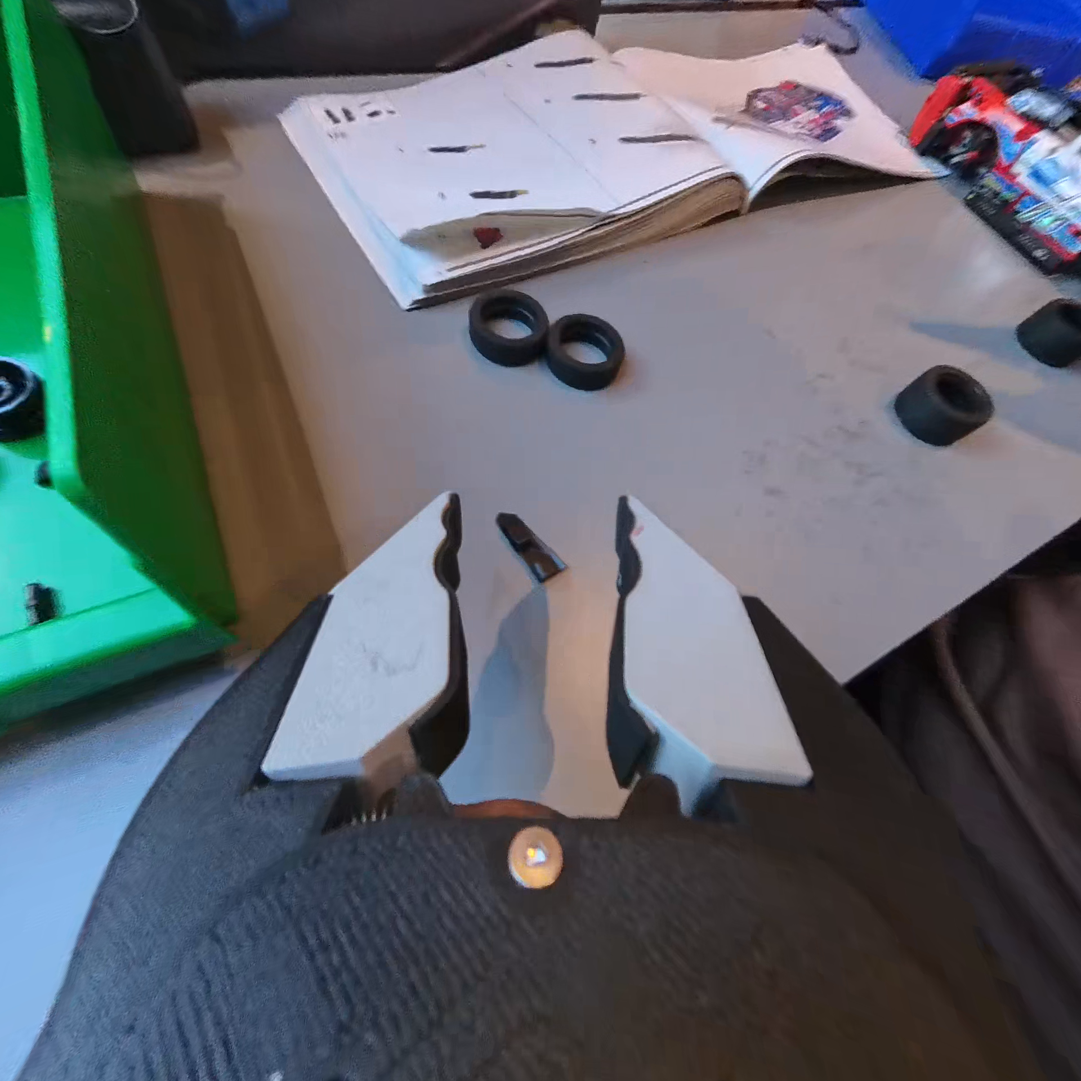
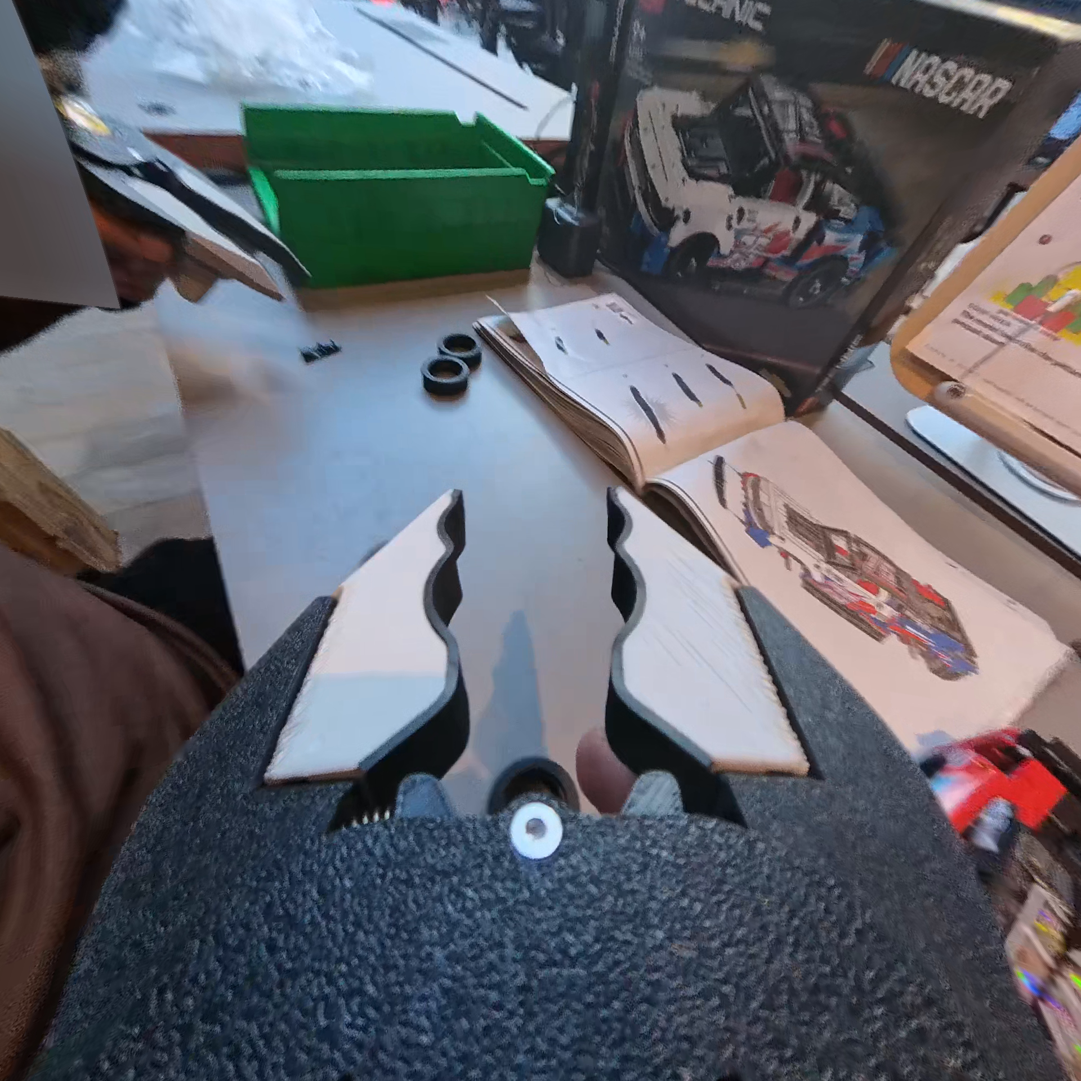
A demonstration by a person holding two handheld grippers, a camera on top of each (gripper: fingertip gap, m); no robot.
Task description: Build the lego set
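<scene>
Pick-up step: your left tongs gape, released, around the small black piece on the counter; close next; right tongs released, empty.

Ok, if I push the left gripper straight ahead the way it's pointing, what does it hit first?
The small black lego piece on the table, lying between the open left gripper fingertips. Past it, probably the two touching black tyres, then the open instruction booklet. Depth is hard to judge here.
</scene>
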